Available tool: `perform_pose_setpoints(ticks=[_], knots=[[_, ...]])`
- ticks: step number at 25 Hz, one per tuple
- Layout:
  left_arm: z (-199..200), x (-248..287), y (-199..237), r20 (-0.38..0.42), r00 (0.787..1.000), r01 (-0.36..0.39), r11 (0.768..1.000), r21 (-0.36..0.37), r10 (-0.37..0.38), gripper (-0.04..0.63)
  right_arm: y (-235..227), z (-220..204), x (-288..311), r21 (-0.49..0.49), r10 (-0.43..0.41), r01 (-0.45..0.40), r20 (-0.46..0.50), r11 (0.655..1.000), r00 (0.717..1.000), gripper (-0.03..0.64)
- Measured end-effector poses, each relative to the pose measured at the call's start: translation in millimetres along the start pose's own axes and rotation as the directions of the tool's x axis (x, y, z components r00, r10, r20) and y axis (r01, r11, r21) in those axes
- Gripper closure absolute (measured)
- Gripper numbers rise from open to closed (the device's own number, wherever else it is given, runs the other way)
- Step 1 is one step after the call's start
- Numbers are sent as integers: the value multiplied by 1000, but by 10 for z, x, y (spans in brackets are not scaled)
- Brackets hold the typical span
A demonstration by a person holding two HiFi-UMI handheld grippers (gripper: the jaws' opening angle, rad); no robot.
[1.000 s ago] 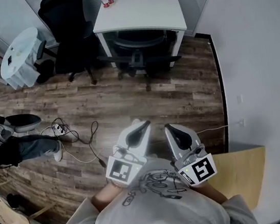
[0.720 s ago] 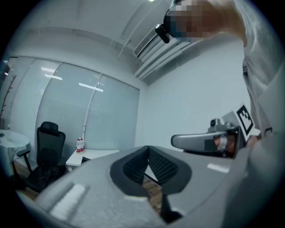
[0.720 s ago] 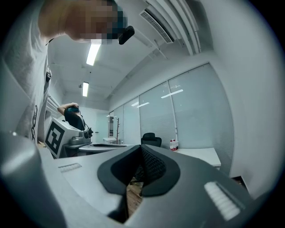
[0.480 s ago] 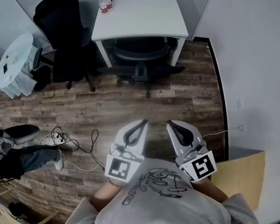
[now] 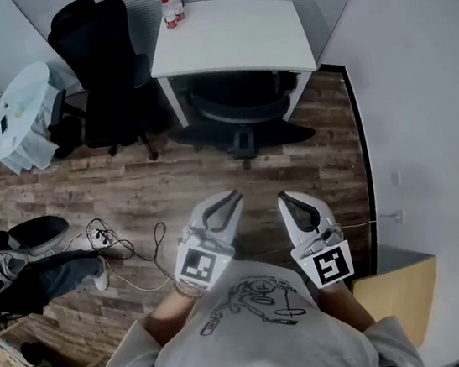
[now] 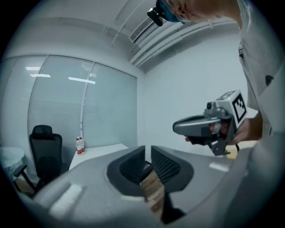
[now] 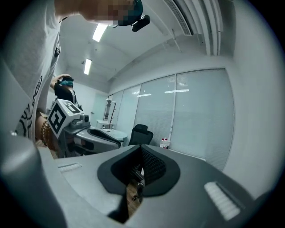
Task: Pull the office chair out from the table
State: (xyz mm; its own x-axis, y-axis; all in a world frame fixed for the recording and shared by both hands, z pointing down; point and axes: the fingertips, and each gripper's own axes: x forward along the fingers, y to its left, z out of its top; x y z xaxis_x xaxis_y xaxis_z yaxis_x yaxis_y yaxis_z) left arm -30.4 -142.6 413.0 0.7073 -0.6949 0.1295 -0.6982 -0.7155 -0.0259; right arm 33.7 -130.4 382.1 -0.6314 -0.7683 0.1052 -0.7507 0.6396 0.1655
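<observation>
no brand or wording can be read: the two bottles (image 5: 172, 0) on the white table's (image 5: 229, 30) far corner carry red labels too small to make out, each gripper's cube shows only a black-and-white square marker, and the print on the person's grey shirt (image 5: 246, 303) is a line drawing; the office chair (image 5: 241, 117) is tucked under that table, seat beneath the top and base on the floor, well apart from both grippers; the left gripper (image 5: 230, 197) has just been opening its jaws – they stand a little apart with nothing between them; the right gripper (image 5: 292, 197) has its jaws together and holds nothing; only the head view shows the wood-plank floor (image 5: 211, 172), a second black chair (image 5: 103, 65) left of the table, a round white-covered table (image 5: 23, 101), loose cables (image 5: 118, 236) and a seated person's leg (image 5: 56, 275); the gripper views alone show the ceiling – strip lights (image 7: 99, 32) and a vent – and the frosted glass wall (image 7: 200, 111) behind the table.
</observation>
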Motion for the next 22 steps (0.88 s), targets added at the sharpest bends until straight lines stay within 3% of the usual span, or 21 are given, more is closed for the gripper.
perform_pose_setpoints(ticks=[6,15,22], knots=[[-188,288,458,-96,995,54,990,133,-42,526,-240,-207,478,-134,10,-27,-124,991,992,609],[-598,675,1117,-183,981,98,974,205,-60,526,-491,-617,1068,-249,1,-68,-259,966,966,594],[-925,951,1352,-284,953,198,929,312,-108,513,-653,-1001,1350,-328,12,-141,-366,934,930,587]])
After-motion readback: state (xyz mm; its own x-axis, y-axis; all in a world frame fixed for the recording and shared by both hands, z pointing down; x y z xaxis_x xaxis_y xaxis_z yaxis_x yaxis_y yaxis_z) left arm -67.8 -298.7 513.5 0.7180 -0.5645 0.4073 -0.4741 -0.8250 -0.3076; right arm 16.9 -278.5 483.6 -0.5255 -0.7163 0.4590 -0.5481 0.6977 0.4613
